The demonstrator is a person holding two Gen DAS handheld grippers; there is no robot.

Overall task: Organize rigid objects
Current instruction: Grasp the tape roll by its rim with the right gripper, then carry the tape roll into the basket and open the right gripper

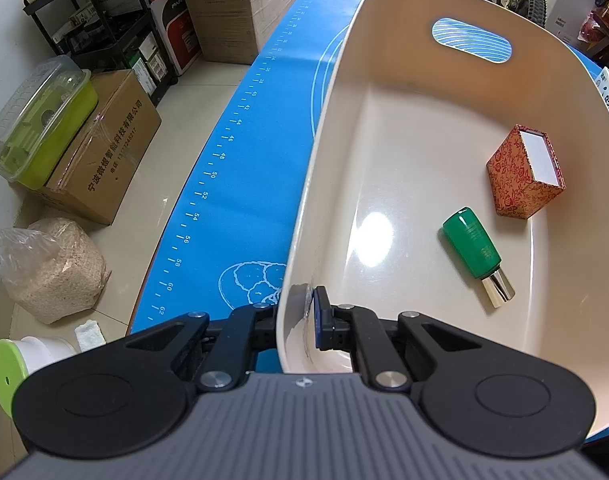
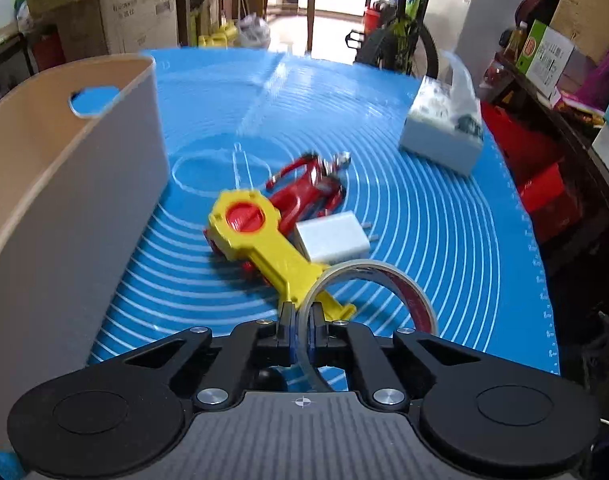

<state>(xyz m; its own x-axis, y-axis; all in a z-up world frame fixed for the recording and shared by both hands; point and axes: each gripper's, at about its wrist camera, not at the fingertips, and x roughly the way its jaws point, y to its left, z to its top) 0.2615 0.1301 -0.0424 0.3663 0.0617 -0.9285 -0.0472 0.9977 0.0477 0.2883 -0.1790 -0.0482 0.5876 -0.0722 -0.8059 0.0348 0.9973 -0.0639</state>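
While the left gripper [image 1: 300, 320] pinches the near wall of the cream plastic basket [image 1: 384, 8], one finger outside and one inside, its jaws closed on the rim, the right gripper [image 2: 302, 336] holds a clear roll of adhesive tape [image 2: 368, 280], its fingers clamped on the ring's near edge above the blue silicone mat [image 2: 444, 240]. Sorting looks partly done: a green bottle with a silver cap [image 1: 474, 254] and a red patterned cardboard box [image 1: 524, 172] already lie in the basket, well apart from the steadying hand. A yellow plastic toy wrench with a red dial [image 2: 260, 240], a red action figure [image 2: 308, 192] and a white charger plug [image 2: 332, 238] lie piled on the mat just beside the basket. The next move probably calls for carrying the tape left over the rim and releasing it inside. Both grippers point forward and slightly downward; a white tissue pack [image 2: 444, 136] sits farther off.
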